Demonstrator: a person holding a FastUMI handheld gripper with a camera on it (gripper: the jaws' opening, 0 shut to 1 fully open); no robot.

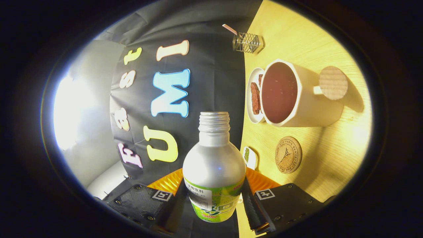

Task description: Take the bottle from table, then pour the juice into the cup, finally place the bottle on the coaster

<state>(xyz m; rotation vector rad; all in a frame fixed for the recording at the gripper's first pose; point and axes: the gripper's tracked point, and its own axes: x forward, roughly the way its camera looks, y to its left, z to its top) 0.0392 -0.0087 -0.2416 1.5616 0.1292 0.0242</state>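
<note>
Bottle: one uncapped silver metal bottle [214, 165] with green label, clamped between both gripper [214, 201] fingers.
Cup: one white mug [309, 109], full of dark red juice.
Coaster: one round cork coaster [288, 154], on the pale wooden table [330, 155].

We see the bottle [214, 165], silver with a green label and an uncapped threaded neck, held between the gripper [214, 201] fingers, both pressing its sides. The view is rolled, so the table appears sideways. The cup [297, 96], white with a round wooden handle, holds dark reddish liquid, apparently juice. The round cork coaster [288, 154] lies bare, just beside the cup.
</note>
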